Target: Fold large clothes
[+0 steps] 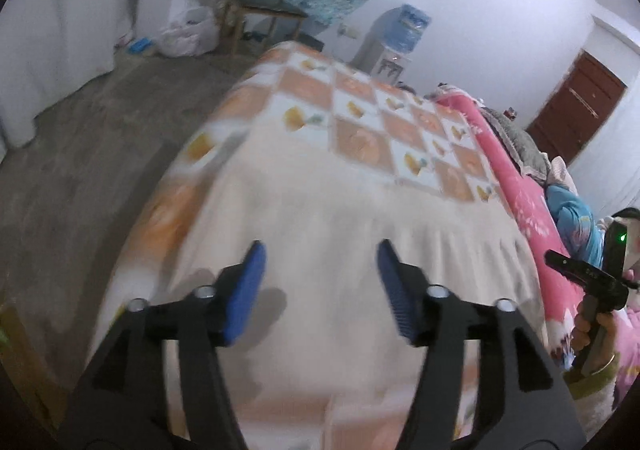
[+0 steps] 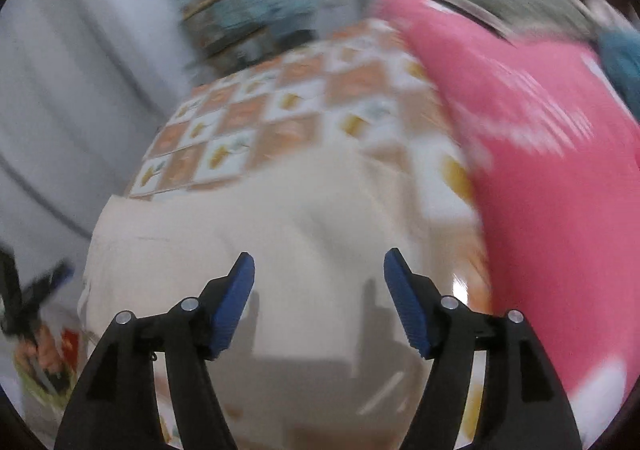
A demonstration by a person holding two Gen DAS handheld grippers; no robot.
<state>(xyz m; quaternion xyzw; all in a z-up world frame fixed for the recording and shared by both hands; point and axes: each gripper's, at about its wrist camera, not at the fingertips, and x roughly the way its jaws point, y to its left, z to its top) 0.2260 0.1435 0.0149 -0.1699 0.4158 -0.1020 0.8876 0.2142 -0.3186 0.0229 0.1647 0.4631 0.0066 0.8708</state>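
A large cream garment (image 1: 340, 218) lies spread flat on a bed covered by an orange-and-white checked bedspread (image 1: 360, 106). My left gripper (image 1: 321, 246) hovers over the garment's near part, open, with nothing between its blue pads. In the blurred right wrist view the same cream garment (image 2: 280, 218) lies below my right gripper (image 2: 320, 255), which is also open and empty. A hand (image 1: 588, 326) holding the right gripper's handle shows at the right edge of the left wrist view. Neither gripper touches the cloth.
A pink flowered blanket (image 1: 520, 190) (image 2: 540, 150) is heaped along the bed's right side, with grey and blue cloth behind it. A wooden chair (image 1: 260, 2), a water dispenser (image 1: 396, 38) and a brown door (image 1: 576, 110) stand by the far walls. Grey floor (image 1: 100, 150) lies left of the bed.
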